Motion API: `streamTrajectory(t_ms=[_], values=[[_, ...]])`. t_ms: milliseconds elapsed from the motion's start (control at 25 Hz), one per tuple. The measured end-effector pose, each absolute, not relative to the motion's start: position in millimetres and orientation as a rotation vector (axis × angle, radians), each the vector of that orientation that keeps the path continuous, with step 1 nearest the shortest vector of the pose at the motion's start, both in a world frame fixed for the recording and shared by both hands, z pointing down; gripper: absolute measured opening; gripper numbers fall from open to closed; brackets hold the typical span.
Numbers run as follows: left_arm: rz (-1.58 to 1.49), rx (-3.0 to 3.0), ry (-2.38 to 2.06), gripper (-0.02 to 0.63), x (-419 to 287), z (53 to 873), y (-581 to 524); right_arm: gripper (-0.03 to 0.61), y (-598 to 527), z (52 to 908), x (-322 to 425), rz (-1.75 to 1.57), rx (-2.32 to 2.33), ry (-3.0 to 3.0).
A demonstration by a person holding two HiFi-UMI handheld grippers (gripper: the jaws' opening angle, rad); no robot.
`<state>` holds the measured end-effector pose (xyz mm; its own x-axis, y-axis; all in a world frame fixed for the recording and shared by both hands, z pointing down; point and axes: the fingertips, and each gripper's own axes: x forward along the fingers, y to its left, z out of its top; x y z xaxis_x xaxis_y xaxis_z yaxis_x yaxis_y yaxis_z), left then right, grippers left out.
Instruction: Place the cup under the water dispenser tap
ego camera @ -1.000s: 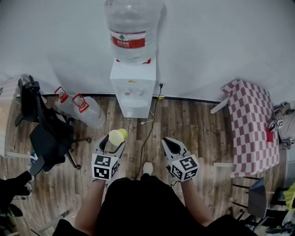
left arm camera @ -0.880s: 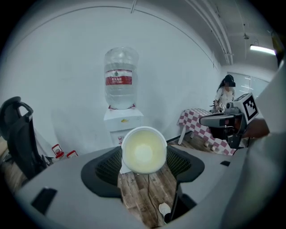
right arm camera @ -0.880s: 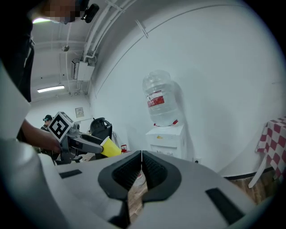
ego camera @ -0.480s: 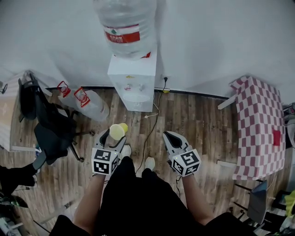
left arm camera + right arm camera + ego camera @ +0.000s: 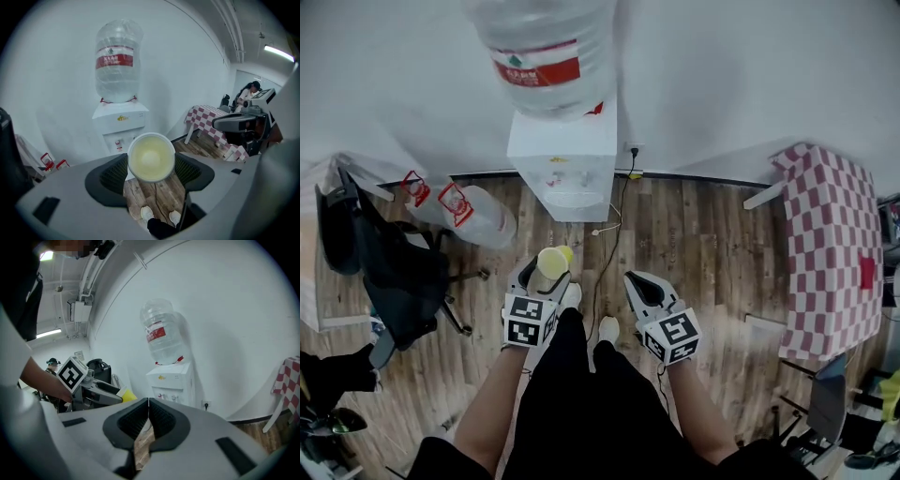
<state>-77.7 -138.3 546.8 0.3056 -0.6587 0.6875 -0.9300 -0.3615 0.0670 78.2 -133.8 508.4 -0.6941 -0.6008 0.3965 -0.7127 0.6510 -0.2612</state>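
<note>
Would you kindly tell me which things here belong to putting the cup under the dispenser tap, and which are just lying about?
For the job: cup, held in the left gripper; water dispenser, with its taps.

Just lying about: water bottles on the floor; black chair; checked table.

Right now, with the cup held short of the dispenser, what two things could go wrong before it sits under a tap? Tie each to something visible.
1. A cable trails across the floor from beside the water dispenser towards the person's shoes; stepping forward could snag it.
2. The left tool grips the cup by its sides, mouth tilted back; it may slip or sit crooked under the taps.
</note>
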Motion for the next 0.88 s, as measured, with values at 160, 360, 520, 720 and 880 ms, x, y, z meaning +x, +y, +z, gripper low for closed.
streamTrajectory(t_ms=[160, 360, 520, 720, 880], values=[[0.824, 2.141, -1.340, 0.324, -74.1, 582.7, -172.6, 0.021, -155.6, 525.2, 56.5, 0.545, 1.047, -2.556], [0.832, 2.177, -1.279, 0.324, -71.5, 619.3, -218.6, 0.021, -187.8, 545.7, 35.8, 0.523, 1.071, -2.517], [0.848, 2.195, -1.235, 0.324, -70.6, 648.4, -247.2, 0.021, -211.3, 568.7, 27.2, 0.539, 1.105, -2.482], [0.879, 2.204, -1.191, 0.324, -70.0, 679.4, -270.3, 0.021, -232.9, 595.5, 22.9, 0.573, 1.149, -2.453], [0.902, 2.208, -1.173, 0.324, -70.4, 703.8, -284.6, 0.021, -243.8, 614.9, 21.3, 0.604, 1.173, -2.438]])
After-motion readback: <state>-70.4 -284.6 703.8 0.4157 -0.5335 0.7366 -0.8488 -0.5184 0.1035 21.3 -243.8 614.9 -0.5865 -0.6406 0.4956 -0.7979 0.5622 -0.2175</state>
